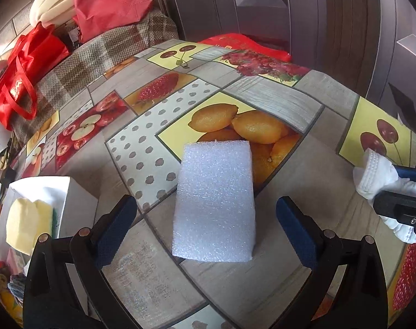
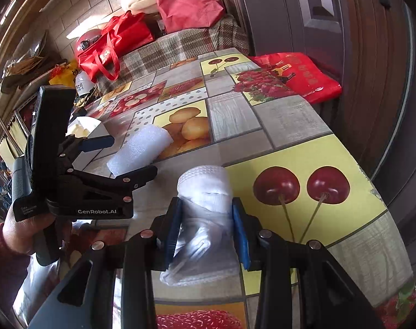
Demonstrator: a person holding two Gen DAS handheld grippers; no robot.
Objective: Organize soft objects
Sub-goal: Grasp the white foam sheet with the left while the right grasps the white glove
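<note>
Nearest the lens in the right wrist view, the right tongs (image 2: 206, 231) are clamped on a bundle of white knitted cloth (image 2: 205, 192), its blue pads pressing both sides at lower centre of the frame; whether the bundle touches the bench (image 2: 290, 126) I cannot tell. In the left wrist view the same cloth (image 1: 372, 175) shows at the right edge.

The left tongs (image 1: 206, 219) stand wide apart at the bottom of their own frame, one finger on each side of a white foam block (image 1: 214, 203) that lies flat on the fruit-patterned cloth of the bench (image 1: 276, 96), touching neither pad. From the right wrist view the left tongs (image 2: 131, 156) sit at middle left, held by a hand (image 2: 29, 230), with the foam block (image 2: 139, 149) between the fingers.

At lower left of the left view a white box (image 1: 70, 200) holds a yellow sponge (image 1: 27, 219). A red tote bag (image 1: 21, 74) rests on a checked sofa (image 1: 103, 52) at upper left.
</note>
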